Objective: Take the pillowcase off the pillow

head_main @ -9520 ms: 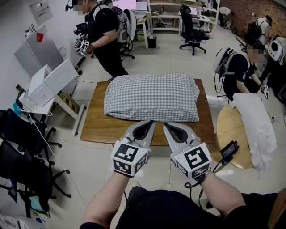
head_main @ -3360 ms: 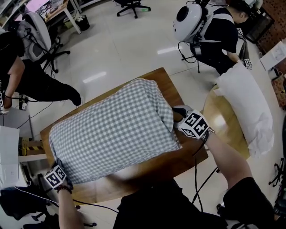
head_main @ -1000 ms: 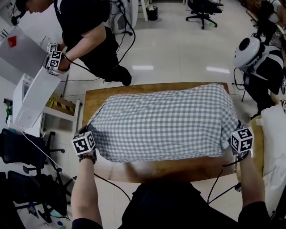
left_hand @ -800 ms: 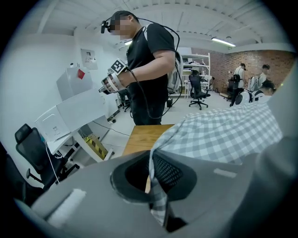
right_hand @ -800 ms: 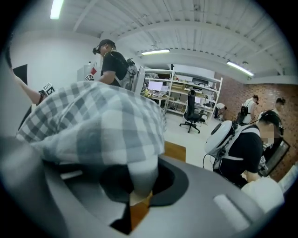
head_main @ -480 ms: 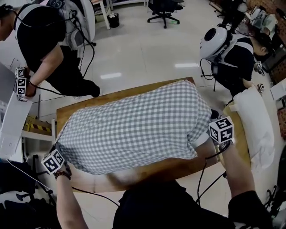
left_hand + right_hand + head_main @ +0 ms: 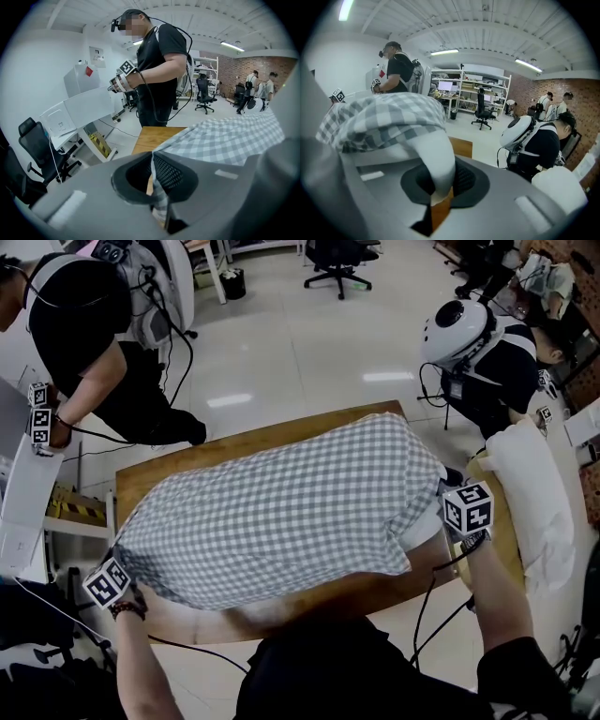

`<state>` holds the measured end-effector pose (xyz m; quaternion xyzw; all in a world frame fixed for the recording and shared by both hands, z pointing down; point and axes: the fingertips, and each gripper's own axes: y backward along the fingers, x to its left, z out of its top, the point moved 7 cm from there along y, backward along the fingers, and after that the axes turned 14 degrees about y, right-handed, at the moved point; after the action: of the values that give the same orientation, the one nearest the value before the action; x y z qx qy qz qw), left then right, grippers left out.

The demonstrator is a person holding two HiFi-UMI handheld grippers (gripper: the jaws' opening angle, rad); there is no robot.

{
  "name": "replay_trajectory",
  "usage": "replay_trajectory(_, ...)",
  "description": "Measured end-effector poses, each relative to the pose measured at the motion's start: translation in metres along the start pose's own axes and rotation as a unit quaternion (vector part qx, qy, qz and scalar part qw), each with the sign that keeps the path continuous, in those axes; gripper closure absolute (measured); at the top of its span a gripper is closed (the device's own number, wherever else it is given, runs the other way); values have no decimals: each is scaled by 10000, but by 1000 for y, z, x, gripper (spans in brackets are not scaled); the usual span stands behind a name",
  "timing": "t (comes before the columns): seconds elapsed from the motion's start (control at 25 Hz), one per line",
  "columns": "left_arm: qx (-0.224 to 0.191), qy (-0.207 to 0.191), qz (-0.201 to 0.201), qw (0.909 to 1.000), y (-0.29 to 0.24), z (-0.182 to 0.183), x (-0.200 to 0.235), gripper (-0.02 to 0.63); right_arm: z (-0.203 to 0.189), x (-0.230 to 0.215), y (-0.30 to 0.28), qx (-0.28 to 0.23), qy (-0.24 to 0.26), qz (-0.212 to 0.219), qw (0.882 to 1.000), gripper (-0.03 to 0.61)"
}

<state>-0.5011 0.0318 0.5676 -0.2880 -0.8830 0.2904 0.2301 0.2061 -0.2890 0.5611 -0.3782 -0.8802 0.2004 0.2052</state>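
The grey-and-white checked fabric pillowcase (image 7: 281,512) stretches lengthwise from gripper to gripper above the wooden table (image 7: 178,460). The left gripper (image 7: 153,163) is clenched on its corner. The right gripper (image 7: 439,186) pinches the white pillow (image 7: 437,157) poking from the open end facing it.

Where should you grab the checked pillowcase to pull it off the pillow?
The pillowcase's left corner, coming from the left end, where the left gripper is shut on a fold. The white pillow pokes out at the right, pinched by the right gripper, so the opening is likely there; pulling leftward should slide it off.
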Motion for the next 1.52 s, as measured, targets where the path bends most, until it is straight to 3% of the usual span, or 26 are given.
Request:
replay_trajectory(0.36,50,35,96,9999,-1,-5,8,603,-15,-4,-8,132,-125,39,9998,554)
replay_trajectory(0.56,173,-86,-62,9998,-16,-17,-6,603,-36,7,-33,283,-134,318,9990,545)
replay_trajectory(0.64,184,-186,-158,9995,-18,-19,-15,603,-40,12,-41,324,37,440,9985,508)
replay_trajectory(0.8,173,-387,-299,9987,-18,-17,-27,603,-38,14,-41,422,487,675,9956,335)
replay_trajectory(0.88,169,-399,-316,9986,-18,-13,-28,603,-28,13,-26,352,783,871,9925,287)
replay_trajectory(1.04,165,-403,-290,9986,-17,-5,-29,603,4,24,12,108,1368,1640,9769,227)
replay_trajectory(1.2,146,-393,-386,9984,-20,-4,-33,603,19,56,27,304,2167,2327,9476,131)
replay_trajectory(1.32,112,-436,-375,9983,-18,-5,-37,603,5,77,13,703,2894,2333,9257,126)
replay_trajectory(1.52,6,-615,-470,9970,-15,-11,-53,603,-19,94,-18,947,3349,2140,9127,135)
